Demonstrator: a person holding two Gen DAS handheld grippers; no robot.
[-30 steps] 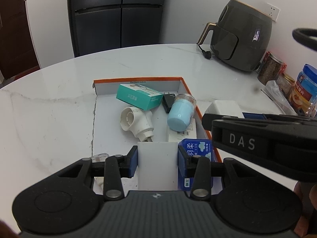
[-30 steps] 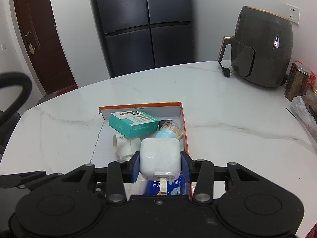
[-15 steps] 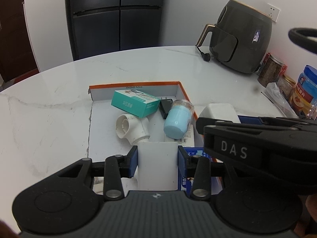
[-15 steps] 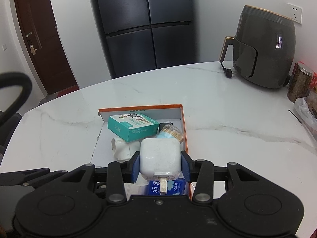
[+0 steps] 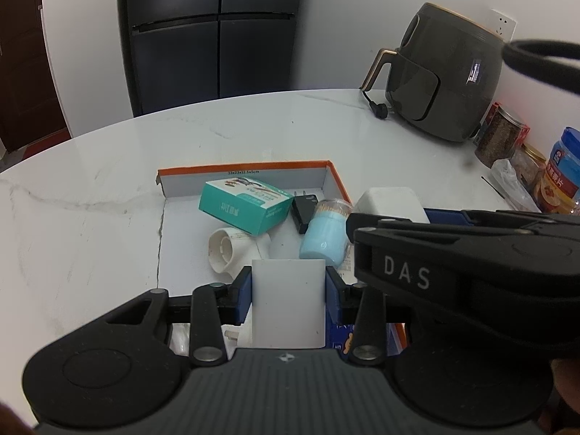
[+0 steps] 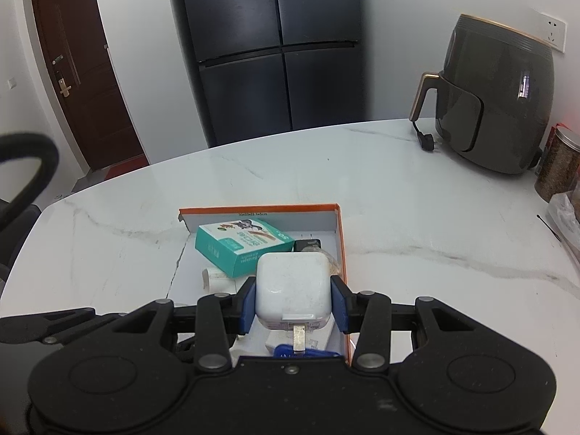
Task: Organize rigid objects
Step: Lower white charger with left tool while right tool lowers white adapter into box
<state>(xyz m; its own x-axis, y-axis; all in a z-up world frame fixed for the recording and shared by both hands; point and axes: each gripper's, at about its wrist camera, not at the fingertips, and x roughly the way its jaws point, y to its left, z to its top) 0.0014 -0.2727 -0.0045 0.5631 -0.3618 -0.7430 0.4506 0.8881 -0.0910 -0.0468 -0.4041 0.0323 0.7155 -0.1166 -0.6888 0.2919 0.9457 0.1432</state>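
In the lower middle of the left wrist view, the left gripper (image 5: pixel 289 288) is closed on a plain white block (image 5: pixel 288 302), its blue fingers (image 5: pixel 245 291) pressing both flat sides. In the right wrist view the right gripper (image 6: pixel 293 302) is clamped on a white charger (image 6: pixel 293 295), held with its metal prong pointing back toward the camera; from the left view this charger (image 5: pixel 389 201) shows at centre right, over the right edge of the box. Both held things hang above the near end of an orange-edged cardboard box (image 5: pixel 246 166) that lies on the white marble tabletop (image 5: pixel 90 224). Inside the box, toward the middle of the frame, are a teal carton (image 5: pixel 244 206) leaning on a white pipe fitting (image 5: pixel 232 250), a small black plug (image 5: pixel 304 212) and a light blue toothpick jar (image 5: pixel 326 233) lying on its side. A dark air fryer (image 5: pixel 449 76) stands at the upper right.
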